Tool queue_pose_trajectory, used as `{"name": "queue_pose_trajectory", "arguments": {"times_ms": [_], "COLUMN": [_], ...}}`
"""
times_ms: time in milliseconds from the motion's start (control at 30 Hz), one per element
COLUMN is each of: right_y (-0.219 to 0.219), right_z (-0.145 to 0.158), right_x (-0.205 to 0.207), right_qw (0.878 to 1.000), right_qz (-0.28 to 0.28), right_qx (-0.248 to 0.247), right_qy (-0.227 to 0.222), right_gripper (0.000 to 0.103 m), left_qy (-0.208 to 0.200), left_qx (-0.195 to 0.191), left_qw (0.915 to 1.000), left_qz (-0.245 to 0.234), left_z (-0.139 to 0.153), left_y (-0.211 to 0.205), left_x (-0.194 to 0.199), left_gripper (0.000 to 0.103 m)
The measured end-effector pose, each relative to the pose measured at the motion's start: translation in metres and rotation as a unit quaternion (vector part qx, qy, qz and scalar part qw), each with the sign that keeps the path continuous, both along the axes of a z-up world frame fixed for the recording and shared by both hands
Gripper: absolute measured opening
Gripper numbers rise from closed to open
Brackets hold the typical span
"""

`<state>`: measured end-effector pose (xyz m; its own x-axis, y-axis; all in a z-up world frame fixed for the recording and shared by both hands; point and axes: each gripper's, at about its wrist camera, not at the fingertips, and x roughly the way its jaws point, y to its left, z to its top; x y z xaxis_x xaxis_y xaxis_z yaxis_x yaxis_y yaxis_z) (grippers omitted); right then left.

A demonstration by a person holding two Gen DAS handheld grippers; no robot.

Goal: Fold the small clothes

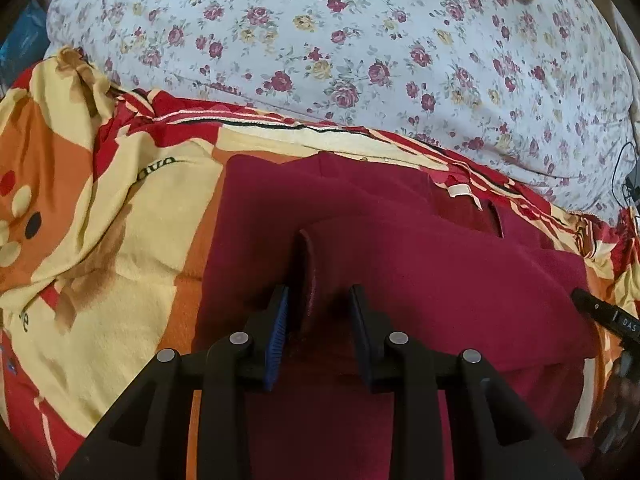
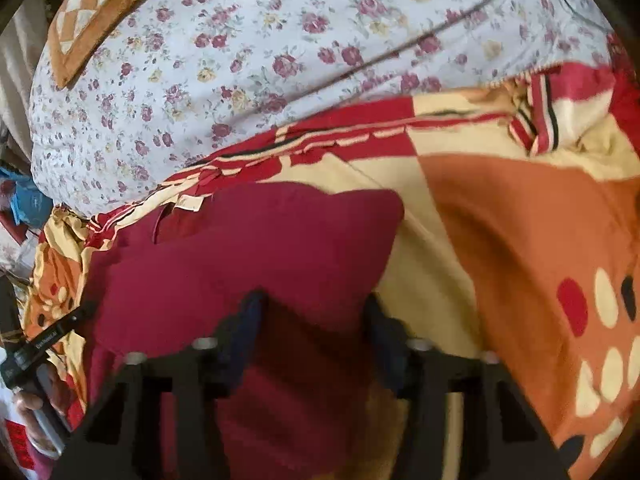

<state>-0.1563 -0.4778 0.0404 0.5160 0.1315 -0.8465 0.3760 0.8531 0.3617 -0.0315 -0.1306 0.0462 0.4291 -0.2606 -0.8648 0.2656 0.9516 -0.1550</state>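
A dark red garment (image 1: 400, 248) lies partly folded on a red, orange and cream blanket (image 1: 100, 208). It also shows in the right wrist view (image 2: 248, 252). My left gripper (image 1: 320, 300) is open, and a raised fold of the red cloth stands between its fingers, against the left blue pad (image 1: 280, 320). My right gripper (image 2: 314, 308) is open over the garment's right edge, with red cloth lying between its fingers. The right view is blurred. The other gripper's tip (image 1: 600, 312) shows at the right edge of the left wrist view.
A white floral sheet (image 1: 360, 40) covers the bed beyond the blanket. An orange checked cushion (image 2: 104, 12) lies at the far end. A black cable (image 1: 624, 176) hangs at the right. The blanket (image 2: 520, 240) spreads wide on both sides of the garment.
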Motion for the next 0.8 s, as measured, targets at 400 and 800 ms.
{"name": "queue_pose_trajectory", "arguments": {"times_ms": [400, 800], "right_y": [-0.012, 0.046], "right_z": [0.016, 0.012], "right_x": [-0.011, -0.03], "right_qw": [0.999, 0.987], "right_qz": [-0.033, 0.061], "right_qx": [-0.04, -0.137], "right_qy": [-0.002, 0.053], "right_gripper": [0.021, 0.051], "left_qy": [-0.01, -0.013], "left_qx": [0.024, 0.025], "left_qw": [0.9996, 0.9996], "left_qz": [-0.006, -0.005], "left_z": [-0.005, -0.007], "left_y": [-0.009, -0.009], "left_x": [-0.001, -0.002], "left_gripper": [0.021, 0.021]}}
